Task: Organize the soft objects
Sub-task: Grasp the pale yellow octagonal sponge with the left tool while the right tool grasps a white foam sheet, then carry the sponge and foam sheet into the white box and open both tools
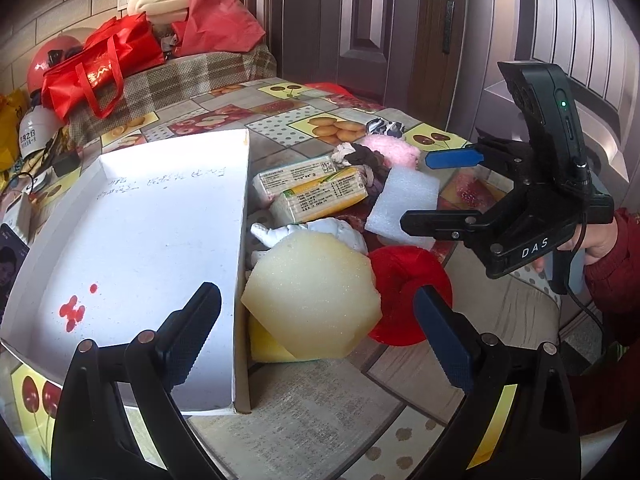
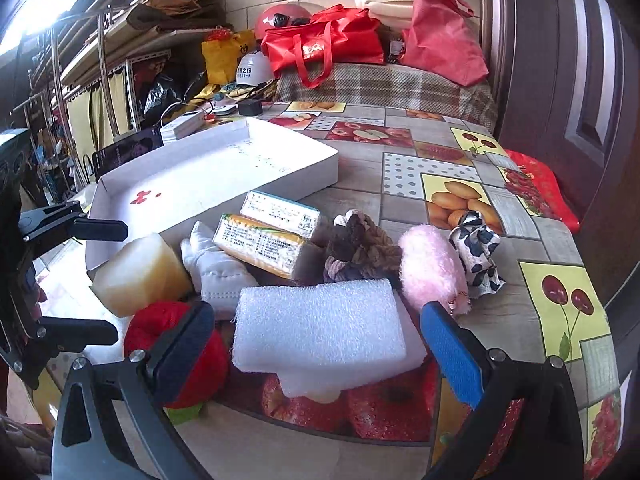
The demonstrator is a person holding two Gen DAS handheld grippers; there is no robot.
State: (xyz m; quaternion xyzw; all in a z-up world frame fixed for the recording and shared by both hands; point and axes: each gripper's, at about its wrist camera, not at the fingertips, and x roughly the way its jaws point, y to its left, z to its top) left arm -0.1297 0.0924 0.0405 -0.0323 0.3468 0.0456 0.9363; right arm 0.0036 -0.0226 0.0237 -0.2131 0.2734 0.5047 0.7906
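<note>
A pile of soft objects lies on the table beside an empty white box. A pale yellow sponge sits nearest my open left gripper. A white foam block lies just in front of my open right gripper. Around them are a red soft toy, a white glove, two tissue packs, a pink fluffy item, brown scrunchies and a black-and-white cloth.
The table has a fruit-pattern cloth. Red bags, foam sheets and helmets are stacked at the far end. A phone stands left of the box. A door is behind the table.
</note>
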